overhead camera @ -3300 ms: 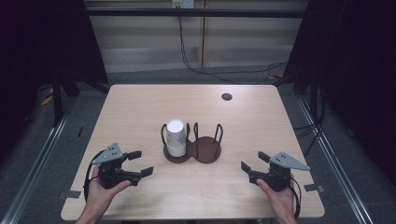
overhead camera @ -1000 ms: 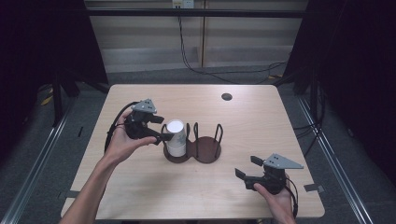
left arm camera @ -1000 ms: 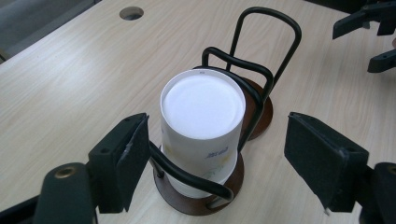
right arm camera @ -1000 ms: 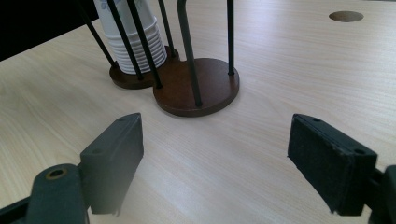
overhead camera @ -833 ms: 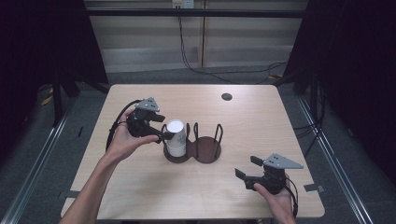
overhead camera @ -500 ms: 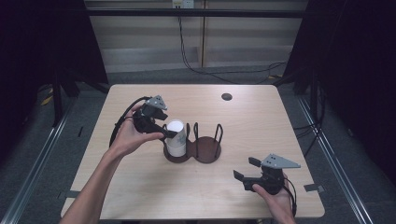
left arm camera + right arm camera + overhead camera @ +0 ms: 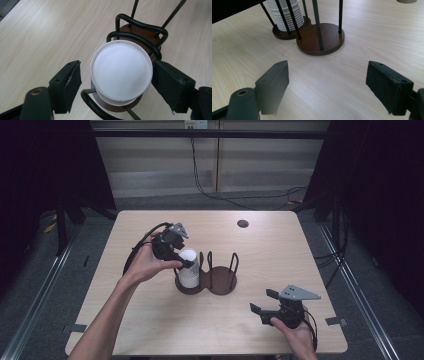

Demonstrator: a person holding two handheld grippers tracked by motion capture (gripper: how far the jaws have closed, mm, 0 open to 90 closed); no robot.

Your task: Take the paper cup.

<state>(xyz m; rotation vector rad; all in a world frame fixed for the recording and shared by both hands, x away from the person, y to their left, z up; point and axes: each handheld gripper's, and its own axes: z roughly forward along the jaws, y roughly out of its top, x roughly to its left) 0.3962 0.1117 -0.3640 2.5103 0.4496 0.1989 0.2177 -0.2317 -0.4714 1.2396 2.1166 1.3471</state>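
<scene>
A stack of white paper cups (image 7: 189, 270) stands upside down in the left ring of a black wire holder on twin brown wooden discs (image 7: 222, 281). My left gripper (image 7: 186, 256) hangs over the stack. In the left gripper view its jaws (image 7: 116, 77) straddle the top cup (image 7: 121, 72) and have just been closing. The right pad sits at the rim and the left pad stands a little off it. My right gripper (image 7: 261, 301) rests open near the table's front right, facing the holder (image 7: 319, 37) and the cups (image 7: 287, 12).
A small dark round disc (image 7: 243, 223) lies near the table's far edge, right of centre. The holder's right ring (image 7: 231, 265) has no cups in it. Cables run on the floor behind the table (image 7: 300, 255).
My left gripper has slid right from beside the stack to over its top, and its jaws have narrowed around the top cup. The right gripper has stayed put.
</scene>
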